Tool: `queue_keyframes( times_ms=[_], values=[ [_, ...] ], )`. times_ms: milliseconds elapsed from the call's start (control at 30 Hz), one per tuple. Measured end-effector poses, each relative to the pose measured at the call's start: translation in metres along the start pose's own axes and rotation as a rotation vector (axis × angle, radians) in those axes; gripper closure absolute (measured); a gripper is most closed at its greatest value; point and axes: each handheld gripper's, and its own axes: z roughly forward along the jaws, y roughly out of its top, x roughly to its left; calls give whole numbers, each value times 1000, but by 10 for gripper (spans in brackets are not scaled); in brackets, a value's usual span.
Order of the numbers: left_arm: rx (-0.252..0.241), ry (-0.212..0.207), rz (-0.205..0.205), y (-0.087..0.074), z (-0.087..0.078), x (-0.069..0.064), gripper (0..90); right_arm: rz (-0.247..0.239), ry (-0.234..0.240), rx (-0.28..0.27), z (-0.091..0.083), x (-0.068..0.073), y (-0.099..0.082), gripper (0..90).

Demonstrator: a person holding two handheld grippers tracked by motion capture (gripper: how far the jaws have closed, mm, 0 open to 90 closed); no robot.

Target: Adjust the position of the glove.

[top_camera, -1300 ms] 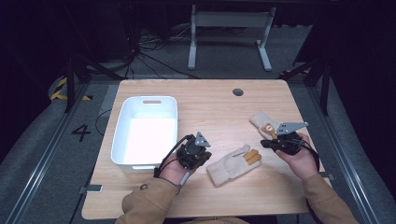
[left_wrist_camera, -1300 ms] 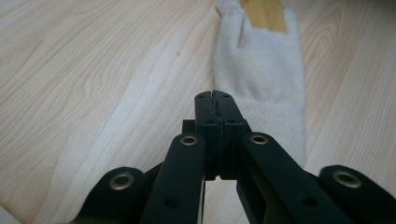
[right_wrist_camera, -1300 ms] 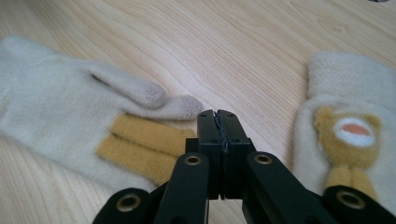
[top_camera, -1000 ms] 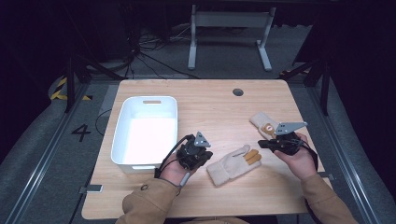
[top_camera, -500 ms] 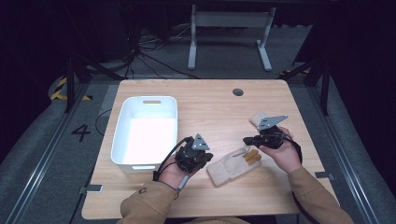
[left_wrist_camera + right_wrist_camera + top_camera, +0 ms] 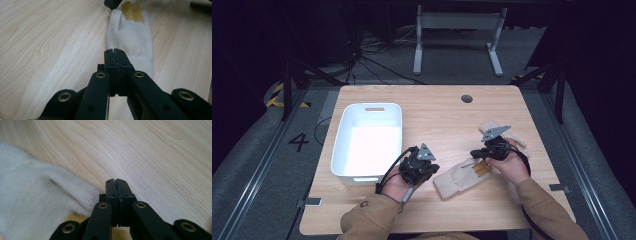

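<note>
Dark room, light wood table, grey floor around it. White bin sits empty on the table's left half. Cream sock with a tan toe lies flat near the front edge, between the two hands; a second cream piece lies just behind the right hand, likely its mate.

Left gripper: jaws fully closed, nothing in them, tips resting at or just over the sock's cuff end. Right gripper: jaws closed too, empty, tips over bare wood just beside the sock's toe end.

Read: approach step, no grasp made yet. Next move needs at least one claw opened, lowered onto the fabric and pinched shut on an edge. Flat cloth on wood, so the pinch could easily slip.
</note>
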Motion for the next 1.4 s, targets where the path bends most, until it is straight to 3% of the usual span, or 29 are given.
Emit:
queue_keyframes(
  times_ms=[333,867,1267,1400],
  values=[
    [-3,6,0,0,-2,1,896,-3,-16,45,0,1,-4,894],
    [-18,-17,23,11,4,0,864,8,-33,107,-20,15,-22,894],
    [-19,-37,39,17,8,1,852,20,-15,129,-28,24,-31,896],
    [-46,-25,35,18,5,1,853,22,-11,132,-29,26,-32,896]
  ],
)
